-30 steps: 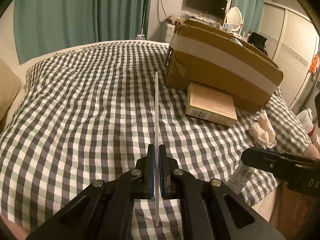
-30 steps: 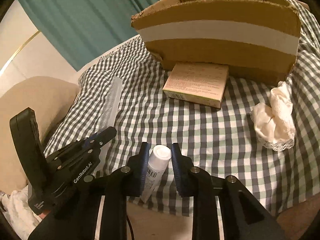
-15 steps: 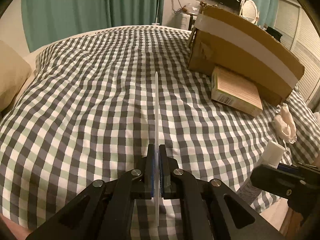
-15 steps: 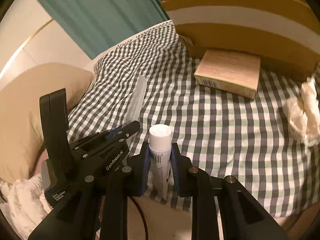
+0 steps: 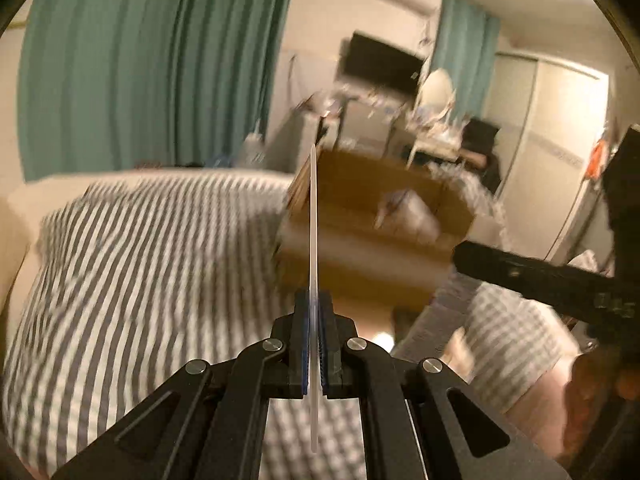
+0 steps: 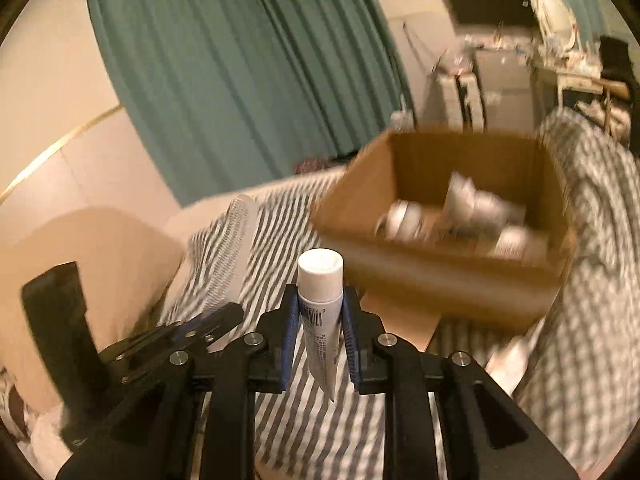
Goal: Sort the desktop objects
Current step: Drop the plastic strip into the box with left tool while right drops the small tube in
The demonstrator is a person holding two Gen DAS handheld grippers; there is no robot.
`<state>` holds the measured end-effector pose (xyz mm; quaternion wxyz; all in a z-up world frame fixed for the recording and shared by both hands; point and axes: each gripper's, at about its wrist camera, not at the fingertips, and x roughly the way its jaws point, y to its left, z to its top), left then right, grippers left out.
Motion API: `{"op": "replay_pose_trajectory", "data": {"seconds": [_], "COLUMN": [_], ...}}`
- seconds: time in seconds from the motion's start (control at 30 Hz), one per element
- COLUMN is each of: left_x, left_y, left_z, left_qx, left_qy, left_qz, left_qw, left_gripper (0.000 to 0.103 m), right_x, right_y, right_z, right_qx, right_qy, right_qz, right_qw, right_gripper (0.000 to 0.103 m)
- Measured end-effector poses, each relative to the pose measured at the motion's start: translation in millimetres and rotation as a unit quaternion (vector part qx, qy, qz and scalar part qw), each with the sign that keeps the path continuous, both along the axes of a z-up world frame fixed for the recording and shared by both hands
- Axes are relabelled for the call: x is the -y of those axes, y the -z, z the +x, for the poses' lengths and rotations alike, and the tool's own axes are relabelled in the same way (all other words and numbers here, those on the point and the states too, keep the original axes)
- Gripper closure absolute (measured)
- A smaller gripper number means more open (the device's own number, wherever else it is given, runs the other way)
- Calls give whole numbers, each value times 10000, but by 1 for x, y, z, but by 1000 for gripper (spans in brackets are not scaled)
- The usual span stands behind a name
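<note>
My left gripper (image 5: 315,320) is shut on a thin clear comb (image 5: 313,232), seen edge-on and pointing up and away. The comb's teeth show in the right wrist view (image 6: 236,248). My right gripper (image 6: 319,316) is shut on a white tube (image 6: 320,304) with a white cap, held upright. An open cardboard box (image 6: 440,264) stands ahead on the checked bed, with several white items inside; it also shows in the left wrist view (image 5: 360,248). Both grippers are raised above the bed, short of the box. The frames are blurred by motion.
The grey-and-white checked bedspread (image 5: 140,264) covers the bed. Green curtains (image 6: 240,80) hang behind. A desk with a mirror and a dark screen (image 5: 380,64) stands past the box. The right gripper's black body (image 5: 560,284) crosses the left wrist view.
Both grippers have lifted and tilted up with the comb and the tube held. The box's open top and contents now show. The flat brown box is mostly hidden.
</note>
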<state>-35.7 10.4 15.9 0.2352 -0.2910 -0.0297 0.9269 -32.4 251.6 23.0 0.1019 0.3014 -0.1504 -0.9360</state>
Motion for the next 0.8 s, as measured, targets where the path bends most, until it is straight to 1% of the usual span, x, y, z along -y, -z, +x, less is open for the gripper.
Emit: {"op": "replay_pose_trajectory", "data": {"seconds": [0.1, 0.13, 0.2, 0.3, 0.37, 0.43, 0.47, 0.5, 0.53, 0.57, 0.6, 0.63, 0.67, 0.7, 0.77, 0.8], "left_x": [-20, -28, -49, -75, -92, -108, -119, -124, -131, -135, -140, -142, -145, -143, -137, -132], "left_y": [-28, -34, -42, -43, -38, -29, -23, -19, -14, -12, -8, -5, -3, -3, -5, -7], "left_z": [-26, -32, -55, -85, -108, -125, -133, -136, -139, -140, -142, -143, -142, -137, -128, -123], "left_qx": [-213, -247, -314, -320, -187, -56, -32, -46, -22, 11, 114, 207, 225, 121, -80, -19], "left_qy": [147, 171, 251, 351, 387, 451, 494, 511, 551, 556, 590, 591, 537, 388, 229, 169], "left_qz": [222, 232, 178, 109, 54, -104, -300, -412, -566, -639, -714, -773, -798, -752, -628, -626], "left_qw": [9994, 9993, 9990, 9988, 9991, 9989, 9983, 9978, 9969, 9964, 9956, 9950, 9951, 9963, 9977, 9979], "left_gripper": [100, 100, 100, 100, 100, 100, 100, 97, 93, 90, 69, 30, 15, 6, 6, 6], "right_x": [-22, -30, -41, -65, -82, -95, -103, -108, -113, -118, -122, -123, -125, -128, -131, -132], "right_y": [-22, -28, -32, -32, -31, -26, -23, -21, -19, -20, -21, -22, -23, -26, -30, -31], "right_z": [-17, -26, -41, -65, -78, -93, -99, -104, -108, -109, -106, -100, -95, -89, -77, -70], "right_qx": [-253, -290, -338, -332, -249, -114, -70, -12, 55, 86, 19, -42, -86, -100, -66, -47], "right_qy": [242, 340, 457, 674, 783, 902, 994, 1039, 1078, 1083, 1092, 1101, 1108, 1144, 1140, 1109], "right_qz": [115, 164, 168, 153, 107, 49, 27, 26, 47, 60, 62, 90, 142, 209, 233, 210], "right_qw": [9993, 9989, 9982, 9971, 9966, 9958, 9950, 9946, 9941, 9941, 9940, 9939, 9937, 9932, 9932, 9936], "right_gripper": [83, 83, 83, 83, 82, 82, 78, 70, 38, 19, 18, 19, 18, 18, 18, 18]}}
